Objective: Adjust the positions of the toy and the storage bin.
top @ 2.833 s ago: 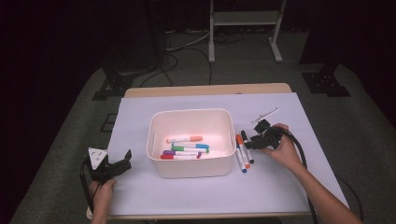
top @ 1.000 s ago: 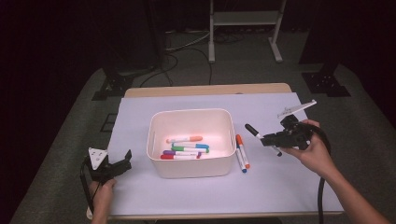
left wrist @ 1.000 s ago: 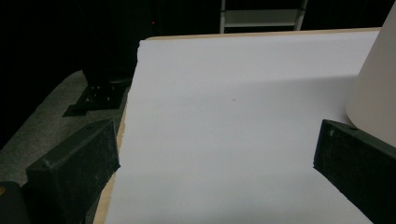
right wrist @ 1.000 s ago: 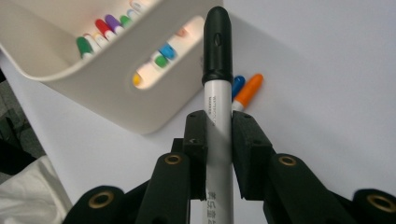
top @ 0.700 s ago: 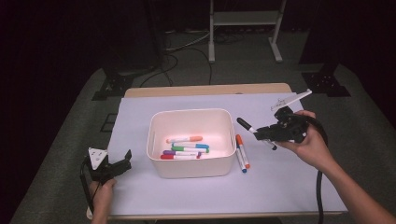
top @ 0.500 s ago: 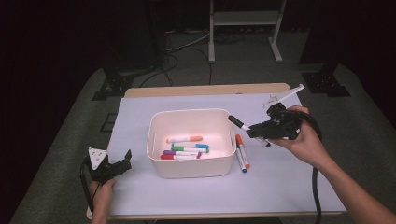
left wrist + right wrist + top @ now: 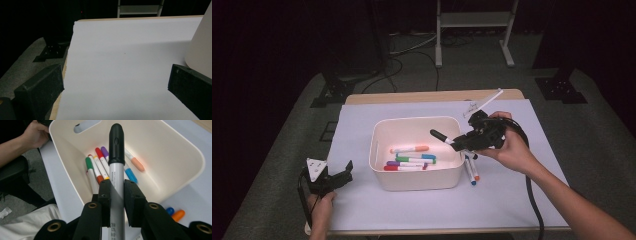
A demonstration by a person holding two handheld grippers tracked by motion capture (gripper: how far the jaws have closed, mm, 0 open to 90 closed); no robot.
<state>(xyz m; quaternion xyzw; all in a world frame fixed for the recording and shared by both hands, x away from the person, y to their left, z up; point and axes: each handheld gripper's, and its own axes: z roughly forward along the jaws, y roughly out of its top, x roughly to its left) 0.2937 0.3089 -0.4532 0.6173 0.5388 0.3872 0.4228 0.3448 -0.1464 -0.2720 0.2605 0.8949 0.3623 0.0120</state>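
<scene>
My right gripper [image 7: 460, 144] [image 7: 116, 190] is shut on a black-capped marker [image 7: 440, 136] [image 7: 116, 157]. The marker's cap pokes out over the right side of the white bin [image 7: 382, 176] [image 7: 190, 152]. Several coloured markers [image 7: 410, 159] [image 7: 100, 167] lie on the bin's floor. Two more markers [image 7: 471, 170] [image 7: 176, 213], blue- and orange-capped, lie on the table just right of the bin. My left gripper [image 7: 336, 176] [image 7: 115, 82] rests open at the table's front left edge, with nothing between its jaws.
A white sheet [image 7: 512, 200] [image 7: 120, 50] covers the wooden table. The bin's wall [image 7: 202, 45] stands close to the left gripper's right jaw. A dark floor with stands and cables [image 7: 412, 50] surrounds the table.
My right gripper lifted the black-capped marker off the table and carried it left, to above the bin's right side. The left gripper stayed put.
</scene>
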